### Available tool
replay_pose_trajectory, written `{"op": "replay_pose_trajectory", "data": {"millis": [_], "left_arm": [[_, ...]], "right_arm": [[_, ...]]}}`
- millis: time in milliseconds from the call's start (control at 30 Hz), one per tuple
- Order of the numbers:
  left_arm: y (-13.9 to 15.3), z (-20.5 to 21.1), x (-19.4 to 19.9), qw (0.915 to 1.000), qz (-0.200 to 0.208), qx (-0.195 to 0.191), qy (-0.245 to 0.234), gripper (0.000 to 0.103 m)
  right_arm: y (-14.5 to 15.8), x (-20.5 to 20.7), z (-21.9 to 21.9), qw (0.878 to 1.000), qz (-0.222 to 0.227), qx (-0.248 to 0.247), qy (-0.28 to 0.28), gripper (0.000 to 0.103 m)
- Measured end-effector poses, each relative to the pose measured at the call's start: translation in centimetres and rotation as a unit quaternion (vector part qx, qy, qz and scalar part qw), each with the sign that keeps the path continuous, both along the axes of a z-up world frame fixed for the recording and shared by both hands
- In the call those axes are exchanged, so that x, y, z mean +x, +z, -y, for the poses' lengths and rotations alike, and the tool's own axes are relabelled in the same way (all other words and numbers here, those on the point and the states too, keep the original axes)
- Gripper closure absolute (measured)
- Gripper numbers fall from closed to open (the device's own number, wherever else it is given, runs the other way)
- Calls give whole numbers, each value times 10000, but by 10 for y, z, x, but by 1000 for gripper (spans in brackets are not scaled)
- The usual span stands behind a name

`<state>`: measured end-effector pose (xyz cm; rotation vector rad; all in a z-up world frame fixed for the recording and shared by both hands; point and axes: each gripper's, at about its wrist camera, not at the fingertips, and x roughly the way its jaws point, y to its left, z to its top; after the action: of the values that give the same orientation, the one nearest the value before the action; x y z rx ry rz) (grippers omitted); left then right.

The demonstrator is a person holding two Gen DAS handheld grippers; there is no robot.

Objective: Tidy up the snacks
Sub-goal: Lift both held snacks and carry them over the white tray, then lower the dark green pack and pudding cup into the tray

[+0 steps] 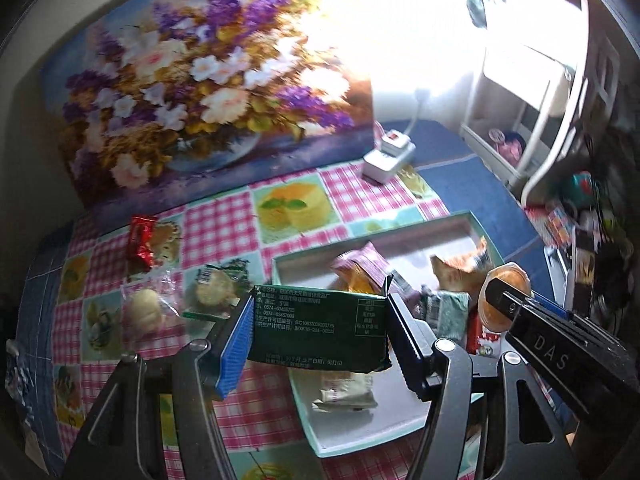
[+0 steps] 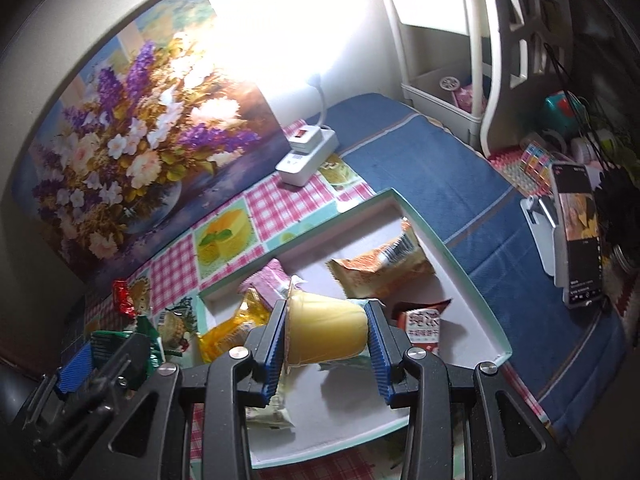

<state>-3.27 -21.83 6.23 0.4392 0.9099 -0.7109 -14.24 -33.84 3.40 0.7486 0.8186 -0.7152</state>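
Our left gripper (image 1: pixel 320 336) clamps a green packet (image 1: pixel 320 330) and our right gripper (image 2: pixel 326 344) clamps a yellow pudding cup (image 2: pixel 326 330), both over the tray (image 2: pixel 460 264); several snacks already lie inside it, while a red wrapper (image 1: pixel 141 245) and two clear-wrapped pastries (image 1: pixel 146 306) wait left of the tray

Glossy foil green snack packet (image 1: pixel 320 330), translucent smooth plastic pudding cup (image 2: pixel 326 330), matt cardboard tray (image 2: pixel 460 256), blue woven cloth (image 2: pixel 420 160).

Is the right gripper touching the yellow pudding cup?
Touching. The right wrist view shows the right gripper with both blue jaws pressed against the yellow pudding cup, lid and base.
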Motion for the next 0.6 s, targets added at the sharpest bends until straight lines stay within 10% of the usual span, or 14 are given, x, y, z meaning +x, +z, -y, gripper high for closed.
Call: {"op": "replay_pose_trajectory", "data": {"millis": [600], "left_arm": [[-68, 23, 0, 9938, -892, 648, -158, 37]], "right_arm": [[-60, 0, 5, 9943, -912, 537, 108, 62]]}}
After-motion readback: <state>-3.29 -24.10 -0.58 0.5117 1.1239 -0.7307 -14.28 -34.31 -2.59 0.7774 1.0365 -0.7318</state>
